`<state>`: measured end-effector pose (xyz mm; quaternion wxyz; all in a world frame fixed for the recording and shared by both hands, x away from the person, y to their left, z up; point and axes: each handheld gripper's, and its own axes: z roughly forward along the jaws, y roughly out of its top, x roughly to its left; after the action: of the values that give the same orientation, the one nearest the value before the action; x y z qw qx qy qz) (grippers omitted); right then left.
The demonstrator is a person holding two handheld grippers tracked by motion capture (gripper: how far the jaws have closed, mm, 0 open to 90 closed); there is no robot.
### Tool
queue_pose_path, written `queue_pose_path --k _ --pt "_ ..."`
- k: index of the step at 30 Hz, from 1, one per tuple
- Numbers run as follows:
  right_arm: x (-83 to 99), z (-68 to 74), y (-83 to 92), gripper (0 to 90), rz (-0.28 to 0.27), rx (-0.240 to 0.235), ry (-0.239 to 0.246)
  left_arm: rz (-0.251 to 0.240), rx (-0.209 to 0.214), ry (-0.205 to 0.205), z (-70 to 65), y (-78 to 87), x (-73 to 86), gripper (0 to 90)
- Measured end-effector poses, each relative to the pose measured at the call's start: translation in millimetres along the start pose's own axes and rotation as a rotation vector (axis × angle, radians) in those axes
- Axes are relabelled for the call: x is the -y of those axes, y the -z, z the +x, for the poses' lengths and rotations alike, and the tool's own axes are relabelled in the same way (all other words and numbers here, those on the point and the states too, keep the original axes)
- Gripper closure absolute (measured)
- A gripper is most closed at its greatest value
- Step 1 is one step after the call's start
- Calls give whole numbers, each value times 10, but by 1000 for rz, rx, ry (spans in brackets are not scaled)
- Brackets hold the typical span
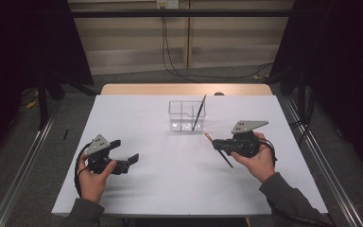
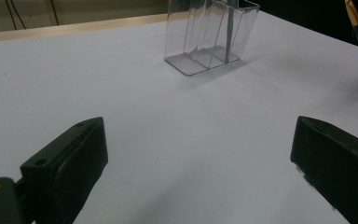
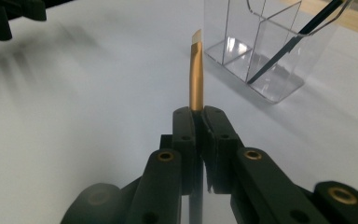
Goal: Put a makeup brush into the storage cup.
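Observation:
My right gripper point(image 1: 217, 144) point(image 3: 199, 116) is shut on a thin brush point(image 1: 227, 161) with a gold ferrule point(image 3: 196, 81). The ferrule end sticks out past the jaws toward a clear plastic organizer point(image 1: 186, 116) point(image 3: 261, 56) point(image 2: 209, 42). The dark handle trails behind, over the table. Another dark, slim brush point(image 1: 199, 110) point(image 3: 294, 41) leans inside the organizer's right compartment. At the table's near left, my left gripper point(image 1: 125, 150) point(image 2: 199, 140) hovers open, with nothing between its jaws.
A white sheet point(image 1: 170, 165) covers the wooden table point(image 1: 184, 89). Metal rails point(image 1: 26, 156) run along both sides of the table, and cables lie on the floor behind it. In the right gripper view the left gripper point(image 3: 9, 14) appears at the top left.

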<state>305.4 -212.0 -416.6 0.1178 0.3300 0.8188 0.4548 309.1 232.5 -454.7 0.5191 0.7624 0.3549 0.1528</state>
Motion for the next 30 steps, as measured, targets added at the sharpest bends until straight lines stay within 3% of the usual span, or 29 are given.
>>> queue_pose_path --k 12,30 --pt "-16 -17 57 843 -157 56 -21 -3 -1 2 7 7 2 37" --pt "-71 -18 66 843 -322 102 -29 -6 7 9 14 6 5 37"
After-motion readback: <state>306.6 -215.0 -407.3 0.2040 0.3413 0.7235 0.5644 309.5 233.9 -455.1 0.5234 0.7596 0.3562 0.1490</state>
